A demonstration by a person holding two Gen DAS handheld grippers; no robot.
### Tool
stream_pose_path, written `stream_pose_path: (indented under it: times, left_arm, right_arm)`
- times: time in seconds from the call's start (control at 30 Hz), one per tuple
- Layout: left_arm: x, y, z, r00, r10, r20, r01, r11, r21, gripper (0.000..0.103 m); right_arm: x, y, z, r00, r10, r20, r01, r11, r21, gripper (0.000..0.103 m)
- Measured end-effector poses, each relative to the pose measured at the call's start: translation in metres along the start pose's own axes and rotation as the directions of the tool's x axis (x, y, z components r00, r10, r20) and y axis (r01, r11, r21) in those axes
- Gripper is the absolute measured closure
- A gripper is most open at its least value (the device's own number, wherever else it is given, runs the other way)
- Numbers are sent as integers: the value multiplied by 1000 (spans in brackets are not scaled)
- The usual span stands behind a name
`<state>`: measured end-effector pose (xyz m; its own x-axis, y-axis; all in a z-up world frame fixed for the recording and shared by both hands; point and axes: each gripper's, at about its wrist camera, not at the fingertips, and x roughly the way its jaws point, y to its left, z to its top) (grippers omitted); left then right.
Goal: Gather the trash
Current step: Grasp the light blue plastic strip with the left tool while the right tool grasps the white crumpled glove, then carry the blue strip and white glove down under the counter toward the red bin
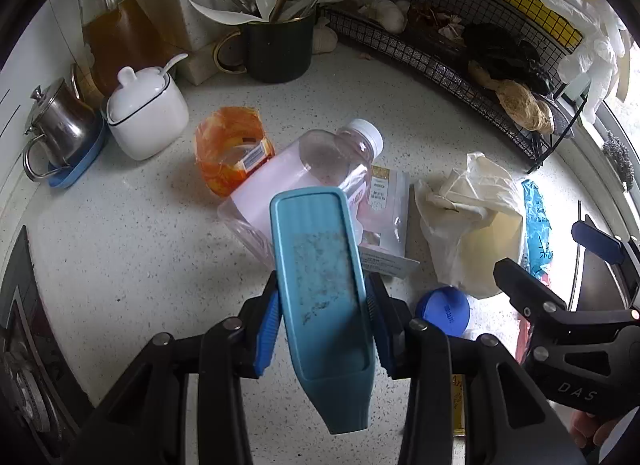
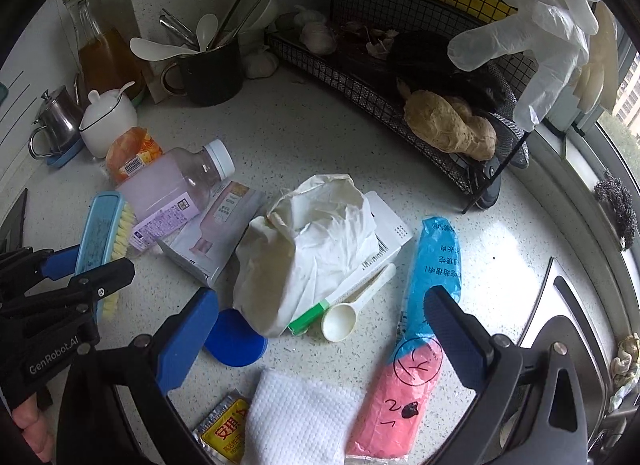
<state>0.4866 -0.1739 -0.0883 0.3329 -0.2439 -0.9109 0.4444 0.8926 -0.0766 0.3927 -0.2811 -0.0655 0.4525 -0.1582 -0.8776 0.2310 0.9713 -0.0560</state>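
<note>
1. While its blue pads are clamping a teal scrub brush [image 1: 320, 285] across the back, the left gripper [image 1: 322, 325] is hiding the brush's bristles from its own camera; only the right wrist view is showing the yellow bristles, facing sideways, with the brush held clear of the speckled counter [image 1: 140, 245].
2. Standing wide apart and holding nothing, the jaws of the right gripper [image 2: 320, 329] are hovering over a white plastic scoop [image 2: 344, 317] and a green-tipped white stick [image 2: 320, 311].
3. Lying partly cut off at the bottom edge of the right wrist view are a white paper towel [image 2: 296, 417] and a yellow sauce sachet [image 2: 224, 431]; a blue and pink wrapper [image 2: 424, 325] is passing under the right-hand finger.
4. Sitting half under the left-hand finger is a blue lid [image 2: 236, 341], touching a crumpled white bag [image 2: 304, 249], which is covering most of a white carton [image 2: 392, 237].
5. Lying farther out are a pink and white box [image 2: 224, 233], a toppled clear bottle [image 1: 312, 169] and an orange wrapper [image 1: 228, 149], all close together.
6. Standing against the wall are a white sugar pot [image 1: 148, 121], a steel pot [image 1: 60, 129], a dark utensil mug [image 1: 280, 45] and an oil carafe [image 1: 112, 25]; a wire rack [image 1: 440, 49] holding ginger and garlic is blurring toward the rim, with pale gloves [image 2: 540, 25] draped over its end.
</note>
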Motion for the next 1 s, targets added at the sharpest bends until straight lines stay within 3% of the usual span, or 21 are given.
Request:
stream_pose_path:
  times: [0.27,0.33,0.43,0.5,0.63,1.0]
  left_arm:
    - [2,6,0,1000,21,6,-21,1000,9,65]
    - [4,6,-1,1000,24,4,-24,1000,12,65]
    - [1,5,-6,1000,16,11,-16,1000,11,65]
    - [-5,5,-10,1000,8,23,-9,1000,4,65]
    - [-21,5,-21,999,4,45,-4,1000,-4,65]
    - [-95,14,-86,990,48,132,-38,996,-78,65]
  right_arm:
    - [36,4,8,997,31,-76,-31,1000,-5,40]
    - [42,5,5,993,57,-106,-57,998,5,69]
    - [39,4,0,991,78,-106,-77,997,18,79]
    - [32,4,-3,991,92,-96,-90,996,19,93]
    - [11,3,-13,992,116,-57,-116,993,8,101]
    - [-77,17,-61,975,207,77,-199,975,-104,102]
